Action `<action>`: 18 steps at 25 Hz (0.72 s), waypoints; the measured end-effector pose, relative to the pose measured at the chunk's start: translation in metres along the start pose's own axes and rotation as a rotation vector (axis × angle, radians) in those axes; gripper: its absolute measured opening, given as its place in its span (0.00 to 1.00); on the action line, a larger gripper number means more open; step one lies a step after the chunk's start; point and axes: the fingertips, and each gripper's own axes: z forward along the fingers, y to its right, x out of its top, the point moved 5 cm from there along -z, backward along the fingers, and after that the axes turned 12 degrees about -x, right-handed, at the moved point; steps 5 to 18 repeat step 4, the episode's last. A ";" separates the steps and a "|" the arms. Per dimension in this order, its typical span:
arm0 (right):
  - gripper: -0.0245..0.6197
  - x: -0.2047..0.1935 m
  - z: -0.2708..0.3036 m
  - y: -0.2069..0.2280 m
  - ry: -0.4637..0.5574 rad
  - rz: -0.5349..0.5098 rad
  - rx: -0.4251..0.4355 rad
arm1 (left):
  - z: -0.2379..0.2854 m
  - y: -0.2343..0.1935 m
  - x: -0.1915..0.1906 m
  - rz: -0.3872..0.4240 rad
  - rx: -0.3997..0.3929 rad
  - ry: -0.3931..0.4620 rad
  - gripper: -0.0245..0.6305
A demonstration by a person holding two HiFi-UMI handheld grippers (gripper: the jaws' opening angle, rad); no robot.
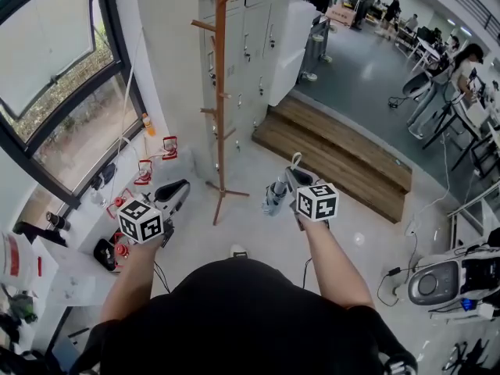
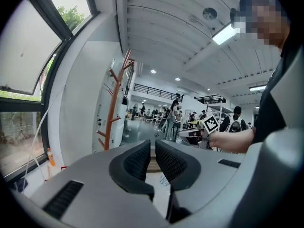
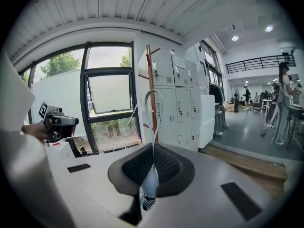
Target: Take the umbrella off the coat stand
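Both forearms reach forward. The left tool (image 1: 183, 187) is empty, its jaws slightly apart; the right tool (image 1: 294, 175) is clamped on the umbrella (image 1: 275, 198) strap.

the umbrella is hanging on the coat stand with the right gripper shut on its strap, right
Not quite. The umbrella is off the coat stand: it hangs from the right gripper, which is indeed shut on its strap. The head view shows it apart from the stand, whose pegs are bare.
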 end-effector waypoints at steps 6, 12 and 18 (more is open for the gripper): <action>0.06 0.000 -0.001 -0.001 -0.002 0.004 0.000 | -0.002 -0.003 0.001 -0.004 0.007 0.008 0.10; 0.06 0.000 -0.001 -0.001 -0.002 0.004 0.000 | -0.002 -0.003 0.001 -0.004 0.007 0.008 0.10; 0.06 0.000 -0.001 -0.001 -0.002 0.004 0.000 | -0.002 -0.003 0.001 -0.004 0.007 0.008 0.10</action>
